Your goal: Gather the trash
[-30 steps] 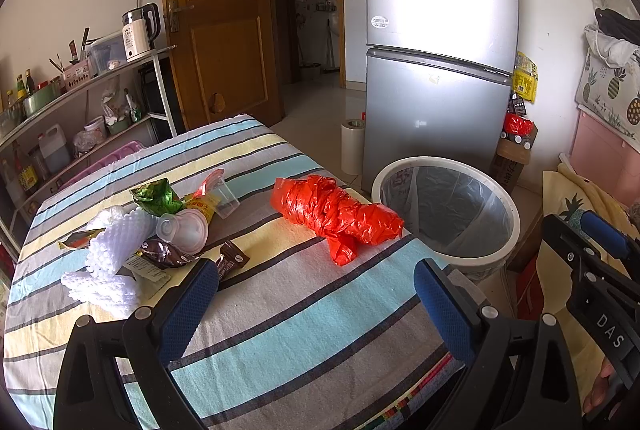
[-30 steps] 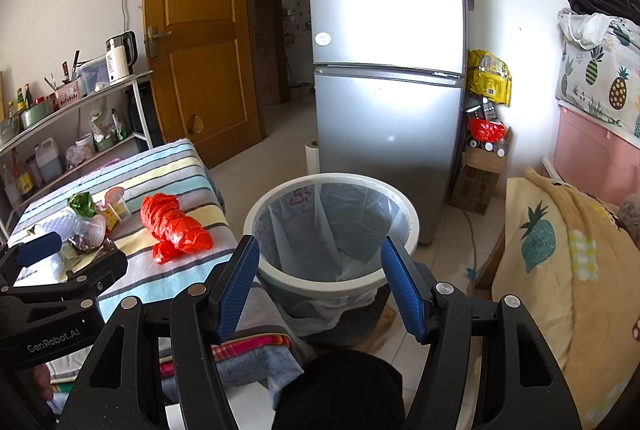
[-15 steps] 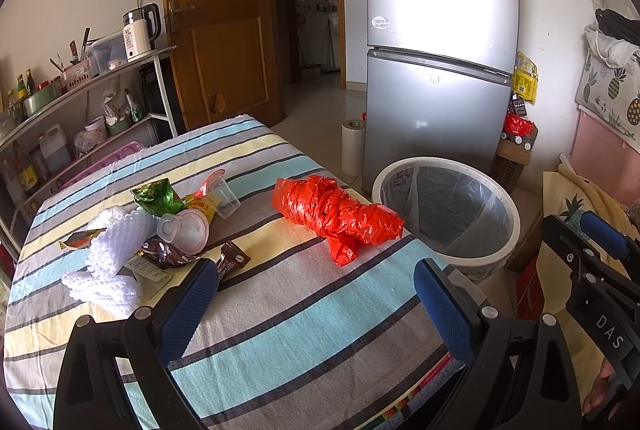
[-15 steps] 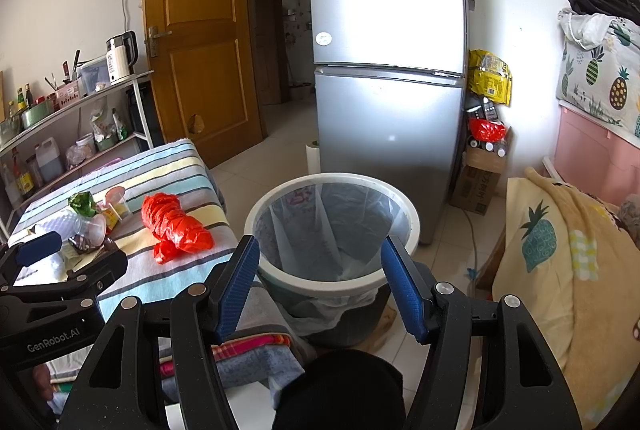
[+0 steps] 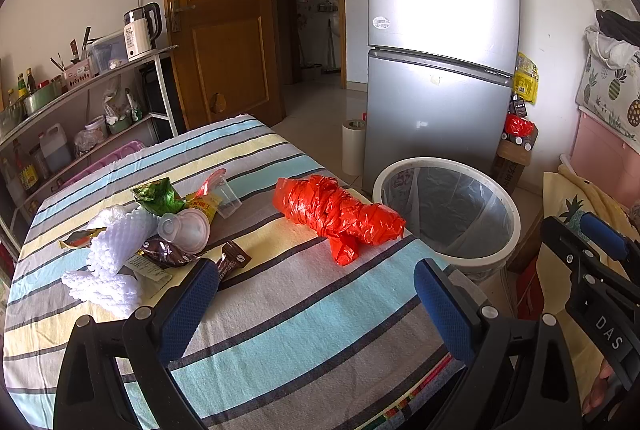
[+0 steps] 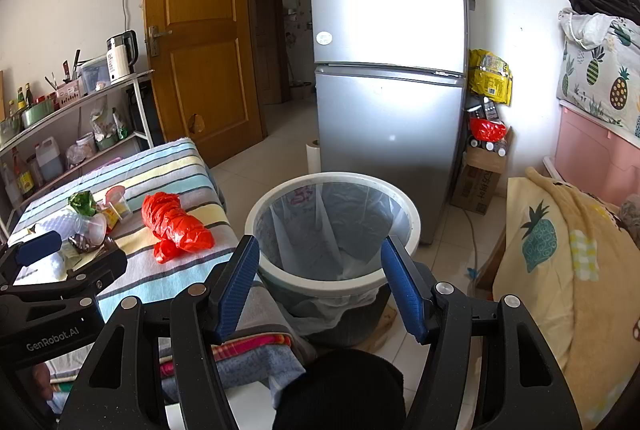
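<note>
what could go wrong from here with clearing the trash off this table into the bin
1. The red plastic bag is crumpled and slick-looking, so a pinch by the open left gripper may catch only a fold and drop it short of the bin.
2. The wrappers, the white foam netting and the small plastic cup lie piled together; grabbing one may drag others off the striped tablecloth.
</note>
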Action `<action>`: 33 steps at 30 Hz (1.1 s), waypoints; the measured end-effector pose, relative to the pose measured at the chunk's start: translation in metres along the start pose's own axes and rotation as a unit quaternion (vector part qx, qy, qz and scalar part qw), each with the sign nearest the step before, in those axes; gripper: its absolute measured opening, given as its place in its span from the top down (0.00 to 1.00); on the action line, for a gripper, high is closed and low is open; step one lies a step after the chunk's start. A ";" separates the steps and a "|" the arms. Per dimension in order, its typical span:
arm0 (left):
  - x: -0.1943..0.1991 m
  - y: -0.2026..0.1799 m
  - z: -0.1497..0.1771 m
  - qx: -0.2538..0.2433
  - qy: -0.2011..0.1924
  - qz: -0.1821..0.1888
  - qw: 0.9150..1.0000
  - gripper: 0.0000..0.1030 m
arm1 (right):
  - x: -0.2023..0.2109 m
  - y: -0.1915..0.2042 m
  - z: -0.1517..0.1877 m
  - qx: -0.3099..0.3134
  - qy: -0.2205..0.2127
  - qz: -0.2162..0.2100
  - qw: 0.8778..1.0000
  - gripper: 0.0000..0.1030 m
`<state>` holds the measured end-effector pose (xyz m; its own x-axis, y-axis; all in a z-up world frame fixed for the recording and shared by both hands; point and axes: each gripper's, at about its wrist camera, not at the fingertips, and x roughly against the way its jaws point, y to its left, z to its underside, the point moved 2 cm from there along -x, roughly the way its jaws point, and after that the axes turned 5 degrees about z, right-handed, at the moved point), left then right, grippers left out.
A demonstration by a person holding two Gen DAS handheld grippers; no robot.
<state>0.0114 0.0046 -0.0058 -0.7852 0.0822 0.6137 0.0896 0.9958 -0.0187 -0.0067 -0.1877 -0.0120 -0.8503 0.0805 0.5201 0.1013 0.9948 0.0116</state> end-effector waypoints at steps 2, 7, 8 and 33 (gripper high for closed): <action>0.001 0.001 0.000 0.000 0.001 0.000 1.000 0.03 | 0.000 0.000 0.000 0.000 0.000 0.000 1.000 0.38; 0.000 0.000 0.001 0.000 0.001 0.000 1.000 0.03 | 0.000 0.000 0.000 0.000 0.000 0.000 1.000 0.38; 0.001 0.001 0.001 0.000 0.001 0.000 1.000 0.03 | 0.000 0.001 0.000 0.000 0.000 0.000 1.000 0.38; -0.001 0.002 0.001 0.000 0.002 -0.001 1.000 0.03 | 0.000 0.000 0.001 0.000 -0.001 -0.002 1.000 0.38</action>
<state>0.0113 0.0065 -0.0071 -0.7834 0.0811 0.6161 0.0884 0.9959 -0.0187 -0.0069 -0.1877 -0.0129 -0.8513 0.0762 0.5191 0.0976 0.9951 0.0140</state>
